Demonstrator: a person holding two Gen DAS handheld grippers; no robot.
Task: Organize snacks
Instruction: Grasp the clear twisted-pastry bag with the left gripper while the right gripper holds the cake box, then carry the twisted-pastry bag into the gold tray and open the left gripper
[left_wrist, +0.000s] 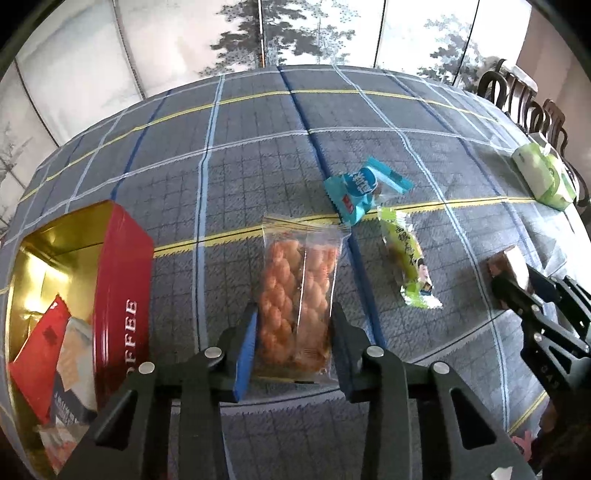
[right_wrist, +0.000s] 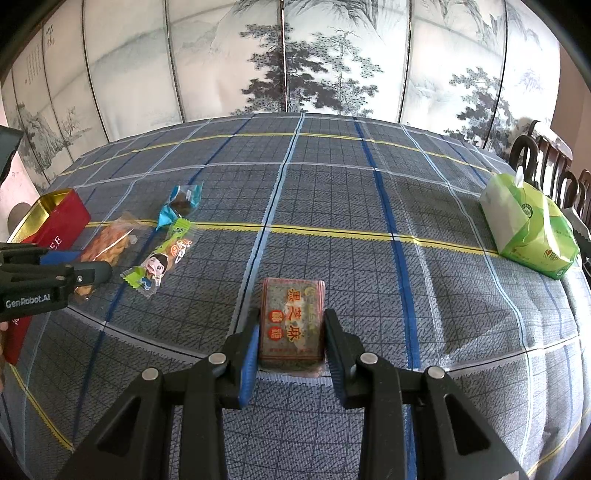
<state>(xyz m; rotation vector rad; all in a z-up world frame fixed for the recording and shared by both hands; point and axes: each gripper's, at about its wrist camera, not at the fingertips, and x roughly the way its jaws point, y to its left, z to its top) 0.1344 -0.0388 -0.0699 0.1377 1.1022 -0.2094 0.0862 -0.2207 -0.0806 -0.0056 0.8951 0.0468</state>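
Note:
My left gripper (left_wrist: 293, 317) is shut on a clear bag of orange twisted dough sticks (left_wrist: 297, 291), held over the plaid tablecloth. A red coffee tin (left_wrist: 118, 280) with a gold inside stands open at the left and holds several snack packets (left_wrist: 44, 350). A blue packet (left_wrist: 360, 190) and a green packet (left_wrist: 406, 262) lie to the right of the bag. My right gripper (right_wrist: 290, 321) is shut on a brown sesame brittle block (right_wrist: 291, 325). The right gripper also shows in the left wrist view (left_wrist: 517, 280).
A green tissue pack (right_wrist: 528, 229) sits at the table's right edge, with dark wooden chairs (right_wrist: 546, 162) behind it. A painted folding screen (right_wrist: 295, 55) stands behind the table. The tablecloth (right_wrist: 332, 184) covers the whole table.

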